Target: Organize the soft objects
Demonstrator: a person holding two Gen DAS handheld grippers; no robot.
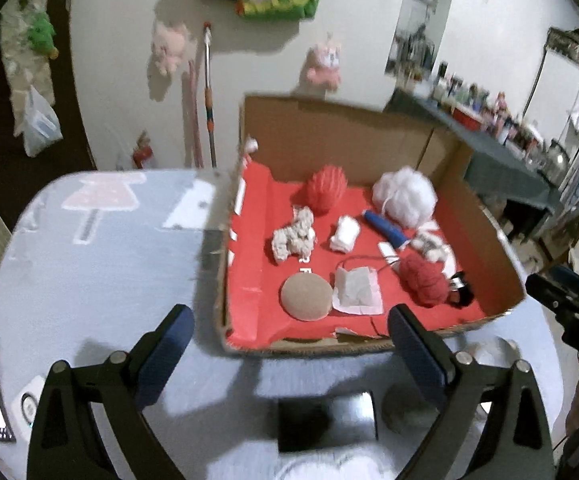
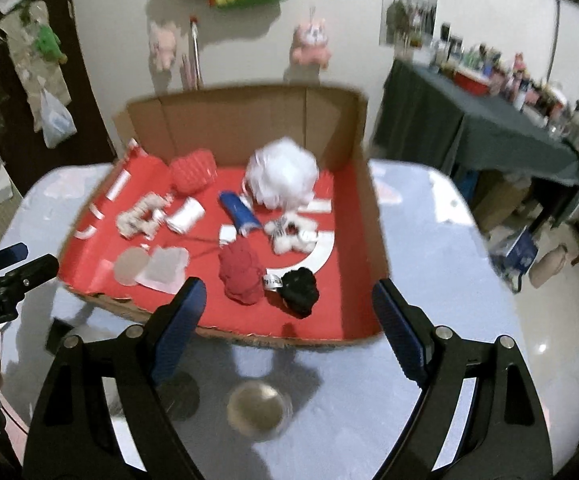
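Observation:
A shallow cardboard box [image 1: 505,256] [image 2: 373,216] with a red floor holds several soft things: a white mesh pouf [image 1: 405,196] [image 2: 283,178], a ribbed red ball [image 1: 326,189] [image 2: 192,175], a red yarn bundle [image 1: 425,280] [image 2: 241,276], a black pompom [image 2: 299,292], a cream knitted piece [image 1: 293,236] [image 2: 139,220], a round tan sponge [image 1: 306,297] and a blue roll [image 1: 383,229] [image 2: 239,212]. My left gripper [image 1: 291,354] hovers open in front of the box's near wall, empty. My right gripper [image 2: 289,322] is open and empty over the near wall, above the pompom side.
The box rests on a pale blue table [image 1: 89,264] [image 2: 441,288]. A phone [image 1: 327,420] and a round glass [image 2: 255,408] lie on the table near the grippers. A dark-clothed side table [image 2: 481,136] crowded with bottles stands at the right. Plush toys hang on the wall.

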